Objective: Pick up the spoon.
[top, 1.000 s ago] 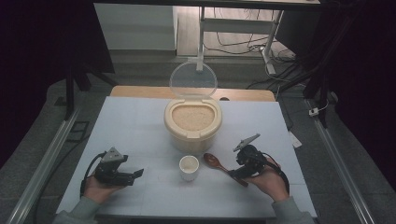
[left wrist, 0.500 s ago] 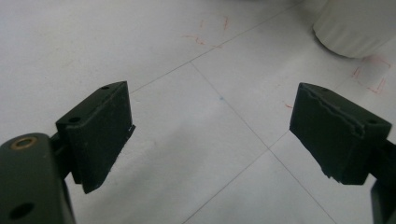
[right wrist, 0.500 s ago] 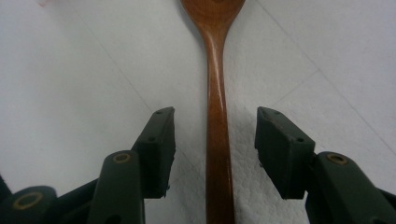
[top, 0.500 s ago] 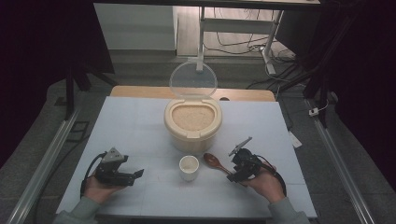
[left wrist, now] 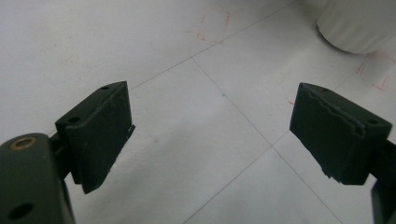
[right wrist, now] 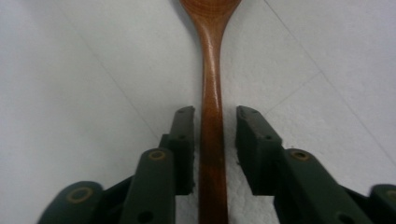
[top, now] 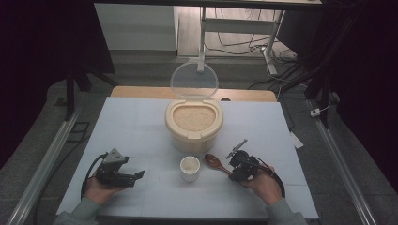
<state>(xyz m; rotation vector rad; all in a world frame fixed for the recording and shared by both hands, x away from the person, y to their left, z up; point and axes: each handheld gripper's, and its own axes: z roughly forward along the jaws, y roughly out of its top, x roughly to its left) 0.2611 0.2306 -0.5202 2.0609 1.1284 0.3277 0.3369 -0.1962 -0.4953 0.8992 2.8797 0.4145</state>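
Jaws of the right hand-held gripper (right wrist: 215,144) have been closing around the wooden spoon (right wrist: 212,93), gaps remaining.

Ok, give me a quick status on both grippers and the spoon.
Right gripper jaws just closing around wooden spoon handle, small gaps left, no grip yet. Left gripper open over bare table. Nothing in the way.

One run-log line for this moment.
right tool: jaws just closing around wooden spoon handle, small gaps remain | left tool: open, idle | cup: beside spoon bowl
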